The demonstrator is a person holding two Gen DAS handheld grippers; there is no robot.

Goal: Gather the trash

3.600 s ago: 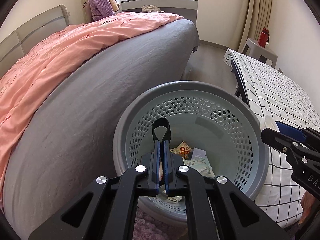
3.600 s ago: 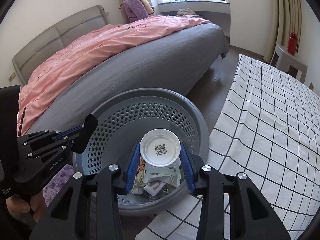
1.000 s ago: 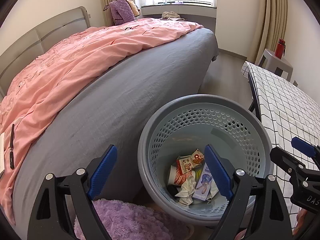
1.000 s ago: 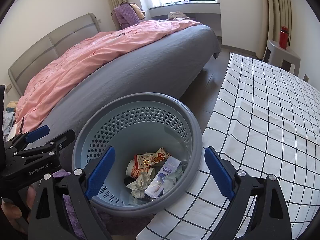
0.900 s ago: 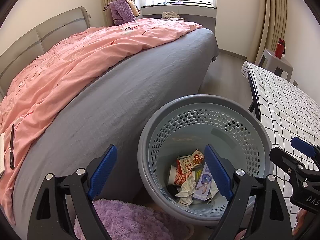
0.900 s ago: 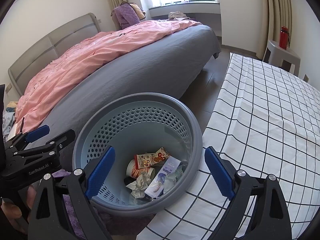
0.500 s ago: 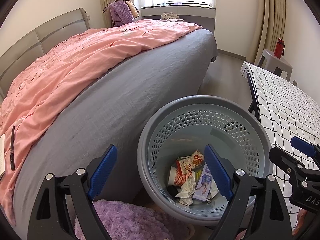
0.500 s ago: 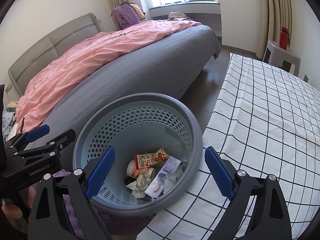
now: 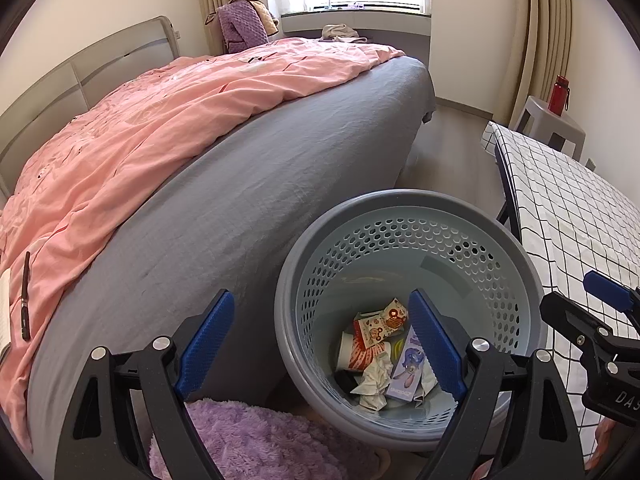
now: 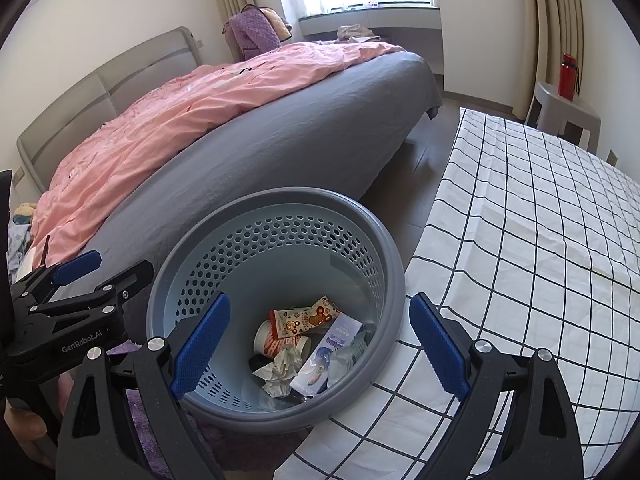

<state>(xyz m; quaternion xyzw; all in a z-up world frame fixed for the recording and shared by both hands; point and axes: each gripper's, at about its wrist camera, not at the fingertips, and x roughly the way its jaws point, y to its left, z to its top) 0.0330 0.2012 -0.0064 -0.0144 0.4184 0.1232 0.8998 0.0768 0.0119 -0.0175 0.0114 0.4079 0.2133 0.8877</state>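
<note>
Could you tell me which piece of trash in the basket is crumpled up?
The white paper wad, nearest the camera in the basket; the other pieces keep their shape.

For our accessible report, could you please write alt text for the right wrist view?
The right gripper hangs open and empty above a grey perforated bin holding wrappers and crumpled paper, between a bed and a checked tablecloth.

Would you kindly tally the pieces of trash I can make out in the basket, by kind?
Paper cup: 1
Snack wrapper: 1
Crumpled paper: 1
Flat printed packet: 1
Pale green packet: 1
Total: 5 told apart; more may lie hidden beneath in the basket.
</note>
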